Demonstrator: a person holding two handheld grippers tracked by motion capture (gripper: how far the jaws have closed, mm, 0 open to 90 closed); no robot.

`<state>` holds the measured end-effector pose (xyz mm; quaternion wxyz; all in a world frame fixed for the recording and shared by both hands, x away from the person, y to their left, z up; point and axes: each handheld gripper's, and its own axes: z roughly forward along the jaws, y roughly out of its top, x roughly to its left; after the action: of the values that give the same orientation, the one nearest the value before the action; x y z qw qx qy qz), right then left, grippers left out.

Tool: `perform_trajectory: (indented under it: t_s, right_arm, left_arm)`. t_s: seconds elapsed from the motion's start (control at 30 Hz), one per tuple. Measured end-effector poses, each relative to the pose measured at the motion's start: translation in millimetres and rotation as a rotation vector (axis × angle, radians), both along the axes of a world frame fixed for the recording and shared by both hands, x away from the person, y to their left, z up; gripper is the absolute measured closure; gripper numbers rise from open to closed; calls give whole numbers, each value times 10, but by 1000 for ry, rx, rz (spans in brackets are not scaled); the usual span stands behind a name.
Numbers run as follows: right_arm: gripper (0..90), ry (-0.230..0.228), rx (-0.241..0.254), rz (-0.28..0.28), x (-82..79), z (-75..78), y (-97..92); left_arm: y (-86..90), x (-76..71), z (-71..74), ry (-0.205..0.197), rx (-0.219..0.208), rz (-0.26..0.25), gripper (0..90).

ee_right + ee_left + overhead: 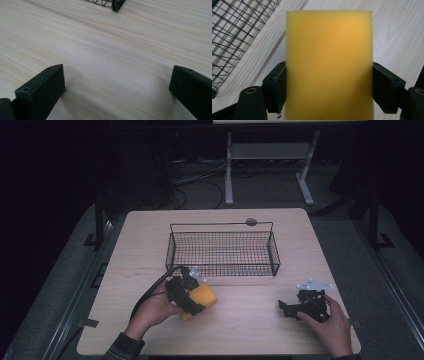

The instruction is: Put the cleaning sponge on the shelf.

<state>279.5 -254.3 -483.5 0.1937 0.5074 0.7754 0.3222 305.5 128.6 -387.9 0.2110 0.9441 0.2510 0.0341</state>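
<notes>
On the near-left part of the desk [150, 245], just in front of the wire basket [222, 250], a yellow sponge [202, 296] is held by the left gripper [192, 292]. In the left gripper view the sponge [329, 65] is seen standing between the two black jaws, both pads pressed flat against its long sides, low on the block; the upper part stands free above them. The jaws are set wide, because the block itself is wide. Whether the sponge rests on the desk or is carried just clear of it cannot be told.

The right gripper [300, 307] is held low near the near-right corner of the desk, well apart from the sponge. Its jaws are seen spread wide with bare wood between them [112, 82]; nothing is held. A corner of the basket [116, 5] is seen at the top of the right gripper view.

Handling, as judged: the sponge is taken to be open-cell foam, very light, soft and easily compressed, not fragile, with a rough surface that is unlikely to slip. Little indentation is noted at the pads, so the grip is judged gentle. Hold is best kept across the two long flat faces near the middle; a grip at a corner or edge would be expected to let the foam fold and twist.
</notes>
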Motion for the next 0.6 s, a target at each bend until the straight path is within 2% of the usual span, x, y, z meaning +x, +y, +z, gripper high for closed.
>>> perform_trajectory:
  t_s: [0.6]
  right_arm:
    - [0, 2, 2, 0, -1, 1, 1]
  left_arm:
    - [50, 208, 261, -12, -10, 8, 244]
